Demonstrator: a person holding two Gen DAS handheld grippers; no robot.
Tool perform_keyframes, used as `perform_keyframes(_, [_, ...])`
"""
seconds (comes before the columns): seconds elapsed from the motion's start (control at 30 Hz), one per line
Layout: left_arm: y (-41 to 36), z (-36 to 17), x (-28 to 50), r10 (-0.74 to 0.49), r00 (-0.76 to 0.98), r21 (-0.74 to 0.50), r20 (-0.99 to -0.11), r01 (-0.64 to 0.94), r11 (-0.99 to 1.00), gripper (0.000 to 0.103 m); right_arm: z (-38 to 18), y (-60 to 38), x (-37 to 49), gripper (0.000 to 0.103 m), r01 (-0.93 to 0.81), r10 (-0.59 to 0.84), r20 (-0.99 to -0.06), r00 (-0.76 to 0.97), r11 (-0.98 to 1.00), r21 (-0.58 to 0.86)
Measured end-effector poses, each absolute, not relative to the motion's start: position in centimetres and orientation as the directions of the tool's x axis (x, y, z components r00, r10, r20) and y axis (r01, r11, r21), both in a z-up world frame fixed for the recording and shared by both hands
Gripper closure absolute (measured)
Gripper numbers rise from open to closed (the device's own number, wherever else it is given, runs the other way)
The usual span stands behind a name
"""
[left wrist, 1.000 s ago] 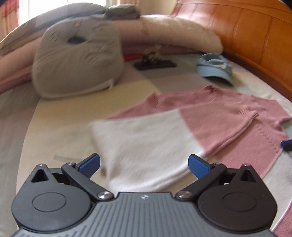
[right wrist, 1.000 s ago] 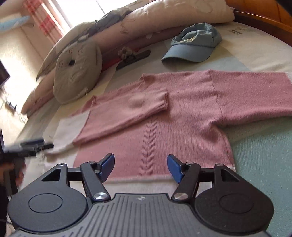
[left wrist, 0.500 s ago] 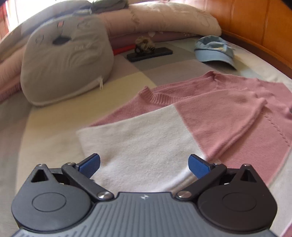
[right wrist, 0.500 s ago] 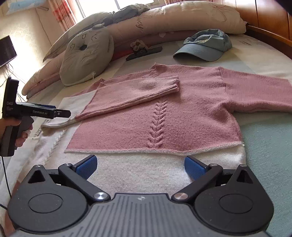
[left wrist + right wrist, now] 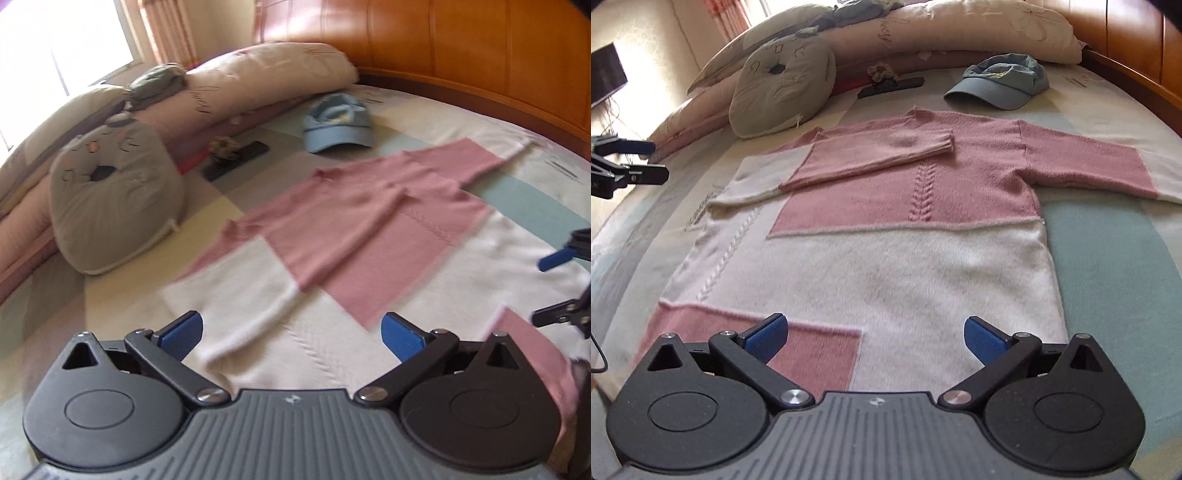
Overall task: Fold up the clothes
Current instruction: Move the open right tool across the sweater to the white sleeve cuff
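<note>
A pink-and-white knit sweater [image 5: 886, 229] lies flat, front up, on the bed [image 5: 1108, 266], its neckline toward the pillows and its hem toward the right wrist camera. One sleeve [image 5: 871, 155] is folded across the chest, its cuff ending near the cable pattern down the middle; the other sleeve [image 5: 1100, 166] stretches straight out to the side. The right tongs [image 5: 873, 334] hover over the hem with their blue pads spread wide and nothing between them. The left tongs [image 5: 291, 332] are likewise wide apart and empty, held above the white part of the folded sleeve. Beyond the neckline sit a blue cap [image 5: 1001, 83], a grey round cushion [image 5: 779, 92] and a dark flat object [image 5: 890, 86] against long pillows [image 5: 960, 29], with a wooden headboard [image 5: 461, 40] behind.
</note>
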State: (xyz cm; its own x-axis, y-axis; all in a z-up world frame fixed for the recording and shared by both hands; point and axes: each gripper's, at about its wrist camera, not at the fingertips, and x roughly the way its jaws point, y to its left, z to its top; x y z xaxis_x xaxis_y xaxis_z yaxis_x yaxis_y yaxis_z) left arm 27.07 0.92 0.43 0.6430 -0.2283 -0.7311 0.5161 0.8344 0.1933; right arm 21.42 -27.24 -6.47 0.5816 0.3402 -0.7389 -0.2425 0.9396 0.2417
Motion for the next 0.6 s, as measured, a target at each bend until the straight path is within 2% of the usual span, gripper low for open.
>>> perform_keyframes(0.13, [0.2,-0.6,24.0,-0.242,0.633,0.175,-0.735,0.523,0.834,0.001,-8.8,-26.0,19.8,0.000,-0.242,0.268,-0.789,0.553,0.958,0.155])
perform_keyframes(0.27, [0.4,-2.8,21.7,-0.239,0.632,0.126,-0.737,0.476,0.871,0.001,-9.5,-25.3,18.5,0.000,-0.261,0.228,-0.767,0.600,0.962,0.082])
perform_keyframes(0.6, [1.1,-8.1,16.0,-0.231,0.630,0.002,-0.741,0.347,0.938,0.001,-10.3,-25.5,17.0,0.000,-0.236,0.219,-0.695,0.684,0.969,0.073])
